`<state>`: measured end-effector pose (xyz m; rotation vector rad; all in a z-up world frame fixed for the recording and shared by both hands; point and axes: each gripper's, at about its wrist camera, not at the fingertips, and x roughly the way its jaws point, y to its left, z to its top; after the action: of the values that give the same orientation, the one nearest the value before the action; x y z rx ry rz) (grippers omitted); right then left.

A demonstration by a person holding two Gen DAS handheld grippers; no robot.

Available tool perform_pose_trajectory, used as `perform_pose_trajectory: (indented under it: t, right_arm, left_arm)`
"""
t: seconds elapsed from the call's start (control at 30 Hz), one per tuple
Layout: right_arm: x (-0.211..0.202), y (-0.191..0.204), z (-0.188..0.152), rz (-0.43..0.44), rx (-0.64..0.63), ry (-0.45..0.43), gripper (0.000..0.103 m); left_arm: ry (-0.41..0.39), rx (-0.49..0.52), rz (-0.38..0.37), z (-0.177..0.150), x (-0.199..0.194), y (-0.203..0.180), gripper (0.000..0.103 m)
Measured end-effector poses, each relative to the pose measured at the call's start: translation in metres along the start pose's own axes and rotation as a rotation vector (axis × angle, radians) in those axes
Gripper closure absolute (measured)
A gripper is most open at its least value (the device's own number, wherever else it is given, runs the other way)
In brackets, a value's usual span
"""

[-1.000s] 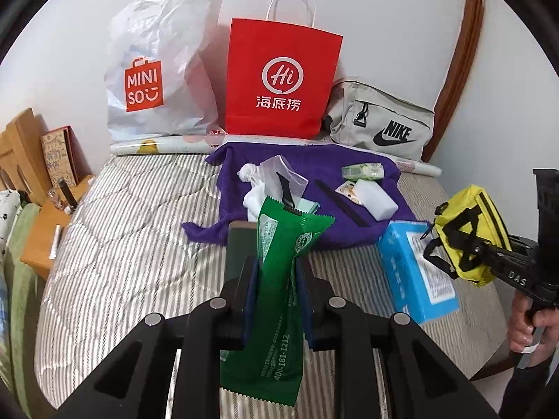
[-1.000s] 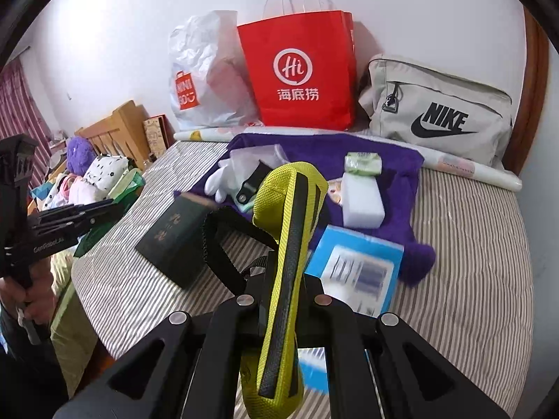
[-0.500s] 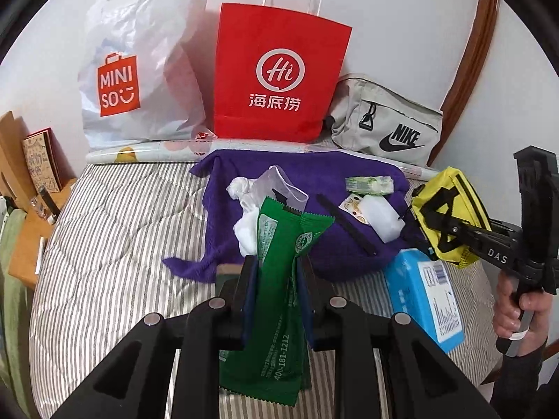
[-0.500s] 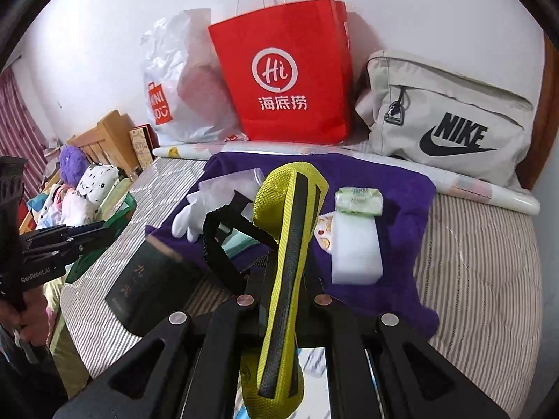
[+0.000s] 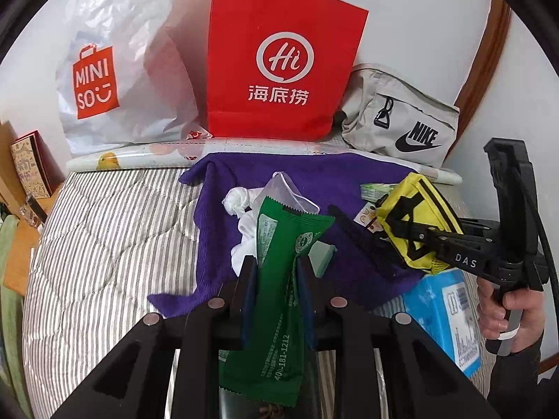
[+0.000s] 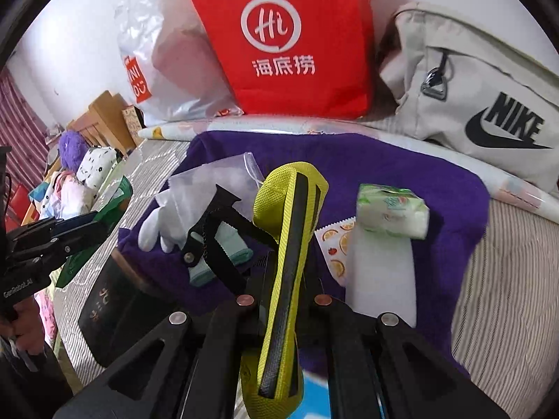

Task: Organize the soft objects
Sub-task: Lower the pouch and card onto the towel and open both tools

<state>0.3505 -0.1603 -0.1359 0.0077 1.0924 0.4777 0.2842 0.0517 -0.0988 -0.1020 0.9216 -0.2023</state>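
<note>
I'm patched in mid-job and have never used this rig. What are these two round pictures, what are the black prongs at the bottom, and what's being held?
No robot here: a person carries a handheld two-finger gripper in each hand, and each has a fisheye camera looking along its fingers. The black prongs are those fingers.

The left wrist view shows the left gripper shut on a green snack packet. At its right edge a hand holds the right gripper.

The right wrist view shows the right gripper shut on a yellow pouch.

Below is a striped bed with a purple towel carrying a white glove, a tissue pack and a white sponge block. Behind stand a red paper bag, a Miniso bag and a Nike bag.
</note>
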Motion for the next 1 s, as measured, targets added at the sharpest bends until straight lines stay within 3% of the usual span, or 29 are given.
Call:
perform_pose_trajectory:
  t: [0.37,0.6,0.67,0.73,1.0]
  right_arm:
    - [0.043,-0.011,0.01,0.077,0.049,0.139,0.096]
    - [0.034,-0.014,0.008,-0.035,0.005,0.133,0.089]
    - [0.028,-0.017,0.007,-0.042,0.006,0.12,0.073]
    - [0.019,-0.02,0.005,-0.044,0.013,0.096,0.063]
    - [-0.008,-0.026,0.0,-0.068,0.015,0.038,0.063]
  left_arm:
    - [0.048,-0.004,-0.009,0.013,0.033,0.004,0.08]
    - [0.078,0.003,-0.02,0.02,0.051,-0.001,0.079]
    - [0.091,0.0,-0.028,0.023,0.058,-0.003,0.079]
    - [0.102,0.001,-0.037,0.026,0.065,-0.005,0.079]
    - [0.121,0.022,-0.056,0.033,0.081,-0.016,0.077]
